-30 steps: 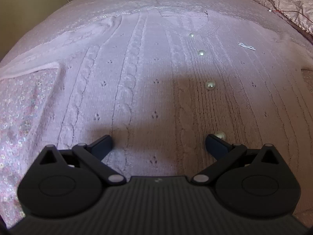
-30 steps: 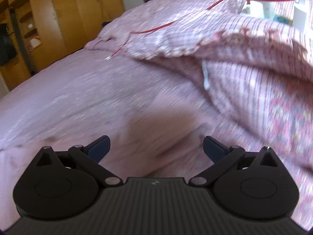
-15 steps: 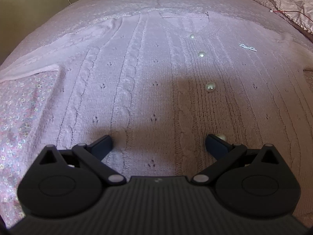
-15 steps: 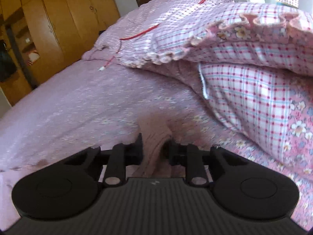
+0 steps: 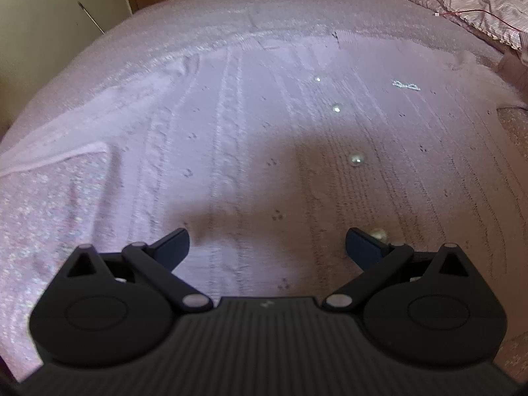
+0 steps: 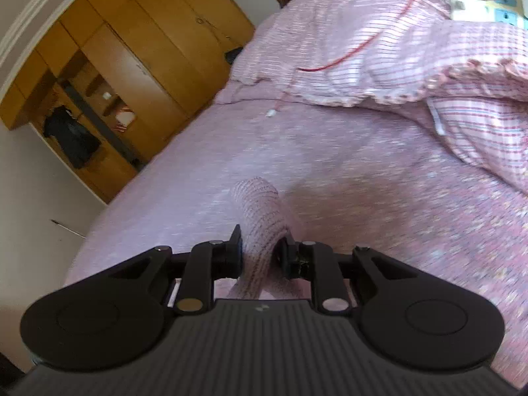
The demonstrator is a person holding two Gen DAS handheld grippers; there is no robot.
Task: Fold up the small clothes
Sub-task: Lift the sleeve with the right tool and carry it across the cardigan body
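Observation:
A small pale pink cable-knit cardigan (image 5: 250,125) with pearl buttons (image 5: 357,158) lies flat on the bed. My left gripper (image 5: 267,247) hovers just above its lower part, open, with nothing between its fingers. In the right wrist view a ribbed pink sleeve (image 6: 260,211) of the cardigan sticks up between the pads of my right gripper (image 6: 260,254), which is shut on it and lifted off the bed, rolled to one side.
The pink floral bedspread (image 6: 363,171) stretches around the cardigan. Checked pillows and a quilt (image 6: 462,76) with a red cable (image 6: 346,56) lie at the right. A wooden wardrobe (image 6: 138,49) stands beyond the bed's far edge.
My right gripper went from open to shut on the sleeve, then rose and rolled with it. The left gripper stayed open over the cardigan and barely shifted.

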